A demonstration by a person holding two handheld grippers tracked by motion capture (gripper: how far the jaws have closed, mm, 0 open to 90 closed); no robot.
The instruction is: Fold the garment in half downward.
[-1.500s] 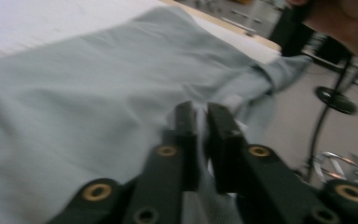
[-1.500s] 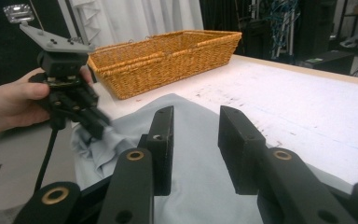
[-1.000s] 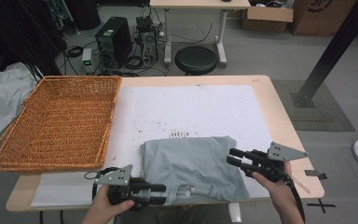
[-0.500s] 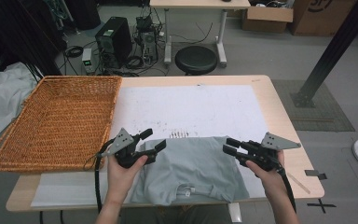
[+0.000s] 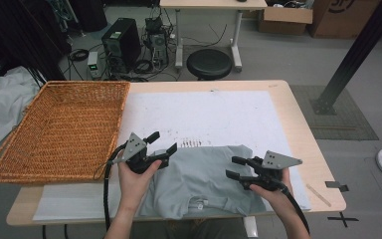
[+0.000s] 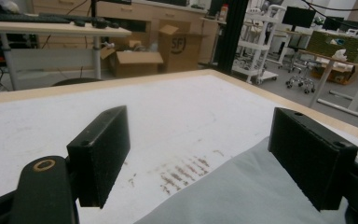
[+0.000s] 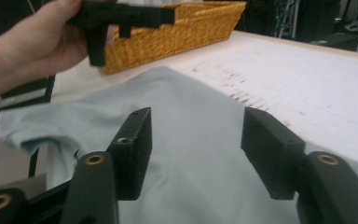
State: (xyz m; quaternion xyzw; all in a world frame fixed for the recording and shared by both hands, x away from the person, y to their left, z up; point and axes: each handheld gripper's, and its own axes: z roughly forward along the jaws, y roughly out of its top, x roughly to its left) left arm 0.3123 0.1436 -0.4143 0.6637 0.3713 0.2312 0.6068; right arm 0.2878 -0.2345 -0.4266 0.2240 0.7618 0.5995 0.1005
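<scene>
light: even, soft overhead | shadows: faint | glare: none | blur: near tongs soft, far backgrounds hazy

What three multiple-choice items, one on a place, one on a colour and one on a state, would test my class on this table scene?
1. Where does the wicker basket stand?
A. at the table's left end
B. on the stool
C. on top of the shirt

2. What colour is the folded T-shirt?
A. red
B. pale grey-blue
C. black

3. How do the jaws of the left gripper and the right gripper stand?
A. both clamped on the shirt
B. both open, with nothing pinched
C. one shut on the basket

Answers: 1 A, the basket sits at the table's left end beside the white mat. 2 B, the cloth shows pale grey-blue. 3 B, both gripper views show a clear gap between the jaws, which have just been opening.
</scene>
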